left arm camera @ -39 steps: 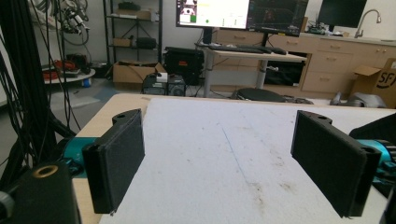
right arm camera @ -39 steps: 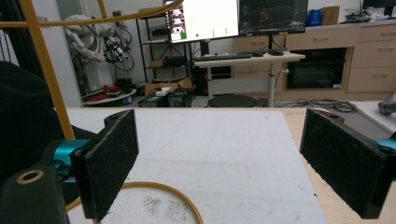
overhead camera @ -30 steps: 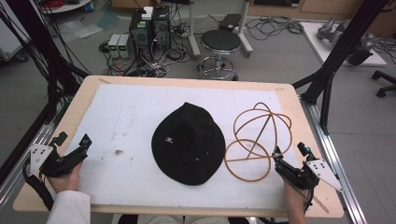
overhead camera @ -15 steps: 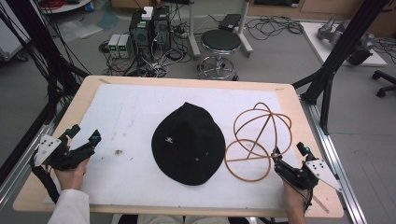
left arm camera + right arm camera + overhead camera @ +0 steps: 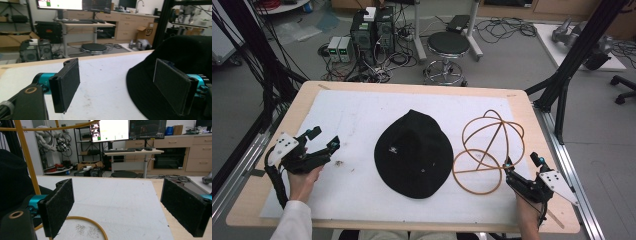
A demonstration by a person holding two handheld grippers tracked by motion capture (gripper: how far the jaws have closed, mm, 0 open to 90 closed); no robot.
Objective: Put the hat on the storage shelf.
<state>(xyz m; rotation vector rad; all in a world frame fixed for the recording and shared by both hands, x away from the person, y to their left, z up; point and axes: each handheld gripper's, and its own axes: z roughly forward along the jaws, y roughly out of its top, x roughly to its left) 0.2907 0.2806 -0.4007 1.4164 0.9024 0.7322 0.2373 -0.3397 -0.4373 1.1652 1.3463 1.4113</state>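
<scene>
Table (image 5: pixel 522 102): light wood top, covered by a white mat (image 5: pixel 357 115).

Hat (image 5: pixel 414 152): black, brim down, lying on the mat at the middle. Small pale emblem on its left side. In the left gripper view its brim (image 5: pixel 140 92) fills the right half, behind the right jaw.

Frame (image 5: pixel 489 150): orange wire, a flat ring with hoops rising over it, standing on the mat just right of the hat, touching or nearly touching its brim.

Left gripper (image 5: pixel 324 139): held by a hand (image 5: pixel 304 177) at the mat's left edge, well apart from the hat. Jaws spread wide, nothing between them.

Right gripper (image 5: pixel 522 162): near the table's front right corner, just beside the ring. Jaws spread wide, holding nothing; the ring (image 5: pixel 85 221) curves on the mat beneath the gap.

Crumbs (image 5: pixel 337 163): small specks on the mat beside the left gripper.
</scene>
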